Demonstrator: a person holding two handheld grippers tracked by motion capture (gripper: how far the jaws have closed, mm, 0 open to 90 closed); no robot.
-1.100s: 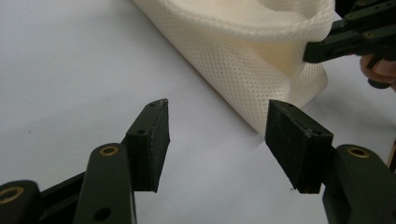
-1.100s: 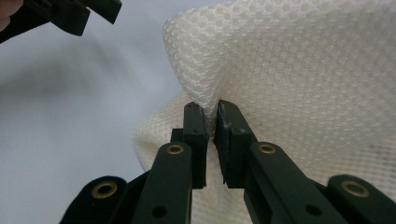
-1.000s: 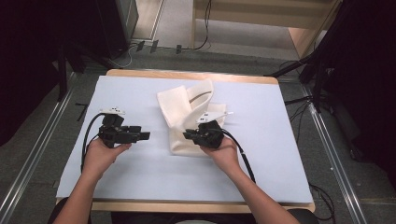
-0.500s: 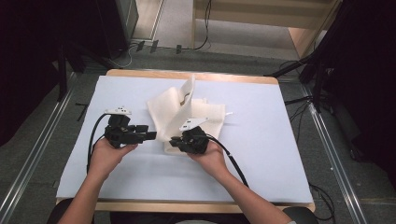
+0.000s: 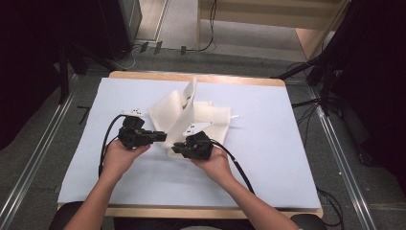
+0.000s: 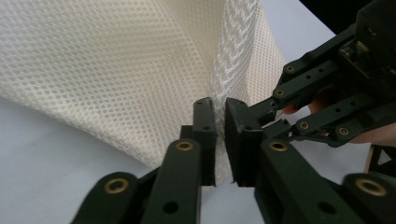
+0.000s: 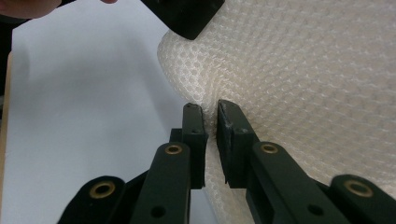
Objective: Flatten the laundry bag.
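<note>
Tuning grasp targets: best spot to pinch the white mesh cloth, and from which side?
On the mesh cloth, take the thin near edge from the person's side, low over the table. There it stands up as a single fold that narrow fingers can close across; both grippers seem to pinch it so.

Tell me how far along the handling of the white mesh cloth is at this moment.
Done: both grippers have an edge of the white mesh cloth. The left gripper and right gripper are each shut on it, close together. In hand: part of the cloth stands raised off the white table cover. Left: the cloth is crumpled, neither spread flat nor folded.
</note>
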